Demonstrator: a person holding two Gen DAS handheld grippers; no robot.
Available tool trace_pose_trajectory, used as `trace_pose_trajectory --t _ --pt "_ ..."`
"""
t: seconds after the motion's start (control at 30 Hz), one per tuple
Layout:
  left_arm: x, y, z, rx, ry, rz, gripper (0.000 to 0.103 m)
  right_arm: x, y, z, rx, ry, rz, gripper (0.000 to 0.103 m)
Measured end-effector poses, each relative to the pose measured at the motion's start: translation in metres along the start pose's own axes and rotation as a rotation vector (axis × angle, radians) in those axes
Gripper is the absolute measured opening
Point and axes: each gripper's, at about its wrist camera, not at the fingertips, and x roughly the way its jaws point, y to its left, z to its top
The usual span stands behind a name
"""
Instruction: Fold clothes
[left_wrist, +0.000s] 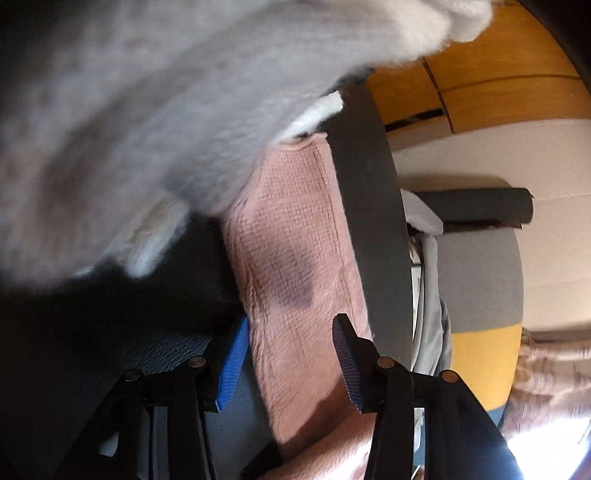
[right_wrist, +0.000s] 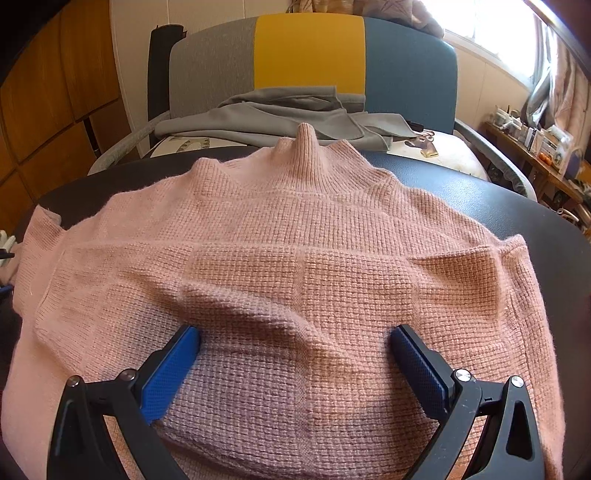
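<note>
A lived-in home room is shown: curtained window (right_wrist: 517, 40), cluttered shelf (right_wrist: 535, 147), wooden cupboards (right_wrist: 55, 92) (clothes laid out).

Chair (right_wrist: 310, 48): backrest in 3 panels, grey, yellow, teal; stands just beyond the far edge of the black table (right_wrist: 498, 206). Grey garment (right_wrist: 280, 118): crumpled on the chair seat. Wooden cabinet doors (right_wrist: 55, 103): far left, behind the chair. Cluttered shelf (right_wrist: 535, 147): far right, under a bright window (right_wrist: 487, 29) with patterned curtains (right_wrist: 569, 85)
</note>
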Motion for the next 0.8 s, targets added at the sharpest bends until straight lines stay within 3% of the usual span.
trace_pose_trajectory --t 0.13,0.23,0.3,0.43,0.6,0.8 --pt "0.004 -0.009 -0.002 0.034 -0.033 0.048 0.043 -0.001 0.000 0.000 0.000 -0.001 0.003 0.103" --pt "0.009 -0.012 0.002 0.026 -0.042 0.062 0.033 -0.001 0.000 0.001 0.002 -0.001 0.002 0.103" --pt "0.015 -0.013 0.005 0.030 -0.025 0.040 0.012 -0.001 0.000 0.001 0.001 -0.001 0.003 0.103" --pt "0.021 -0.016 0.011 0.061 -0.009 -0.013 0.011 -0.001 0.000 0.001 0.000 -0.001 0.002 0.103" --pt "0.003 -0.054 -0.006 0.288 -0.039 -0.106 0.007 -0.002 0.000 0.001 0.001 -0.002 0.004 0.103" --pt "-0.015 -0.113 -0.058 0.567 0.058 -0.294 0.007 -0.002 -0.001 0.001 0.002 -0.002 0.008 0.103"
